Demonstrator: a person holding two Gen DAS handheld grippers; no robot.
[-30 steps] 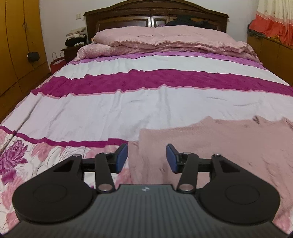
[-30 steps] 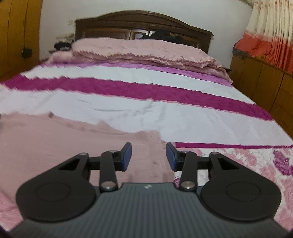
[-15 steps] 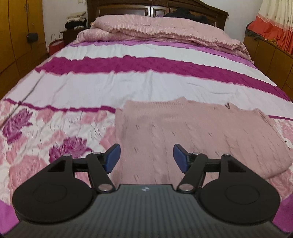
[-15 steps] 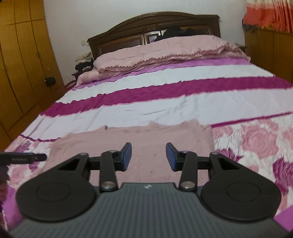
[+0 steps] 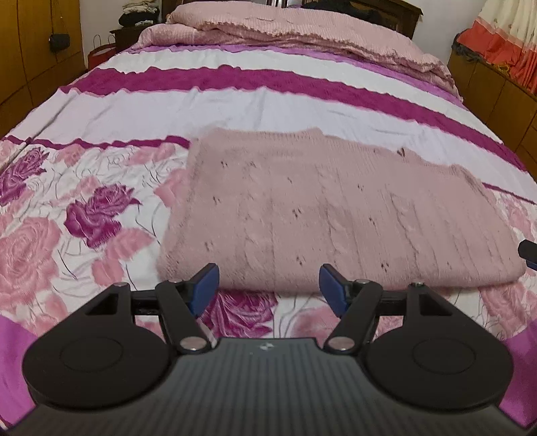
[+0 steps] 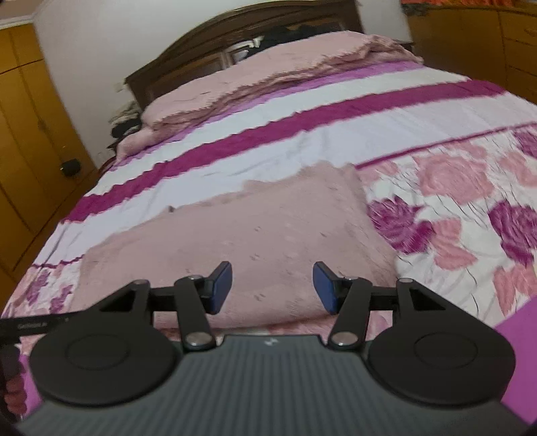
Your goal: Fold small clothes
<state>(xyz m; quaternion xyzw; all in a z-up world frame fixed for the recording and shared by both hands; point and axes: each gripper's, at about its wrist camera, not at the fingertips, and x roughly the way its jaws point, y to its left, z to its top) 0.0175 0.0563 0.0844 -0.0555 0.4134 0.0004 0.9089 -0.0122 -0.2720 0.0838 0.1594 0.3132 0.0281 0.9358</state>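
A dusty-pink knitted sweater (image 5: 322,208) lies folded flat in a rectangle on the flowered end of the bedspread (image 5: 84,208). My left gripper (image 5: 268,288) hangs open just in front of the sweater's near edge, nothing between its blue pads (image 5: 204,285). In the right wrist view the same sweater (image 6: 255,241) fills the middle. My right gripper (image 6: 272,288) hovers over the sweater's near edge with its jaws opening and nothing pressed between them. A dark bit of the right gripper (image 5: 528,251) shows at the right edge of the left wrist view.
The bed runs back to a pink quilt (image 5: 302,30) and a dark wooden headboard (image 6: 235,37). Wooden wardrobes (image 6: 30,134) stand on the left. A low wooden cabinet (image 5: 496,90) and orange curtain (image 5: 496,43) are on the right. A red bag (image 5: 100,53) sits by the nightstand.
Both grippers have drawn back toward the foot of the bed, so the whole sweater shows. Both sets of jaws stand wider than before. The right view has rolled and tilted.
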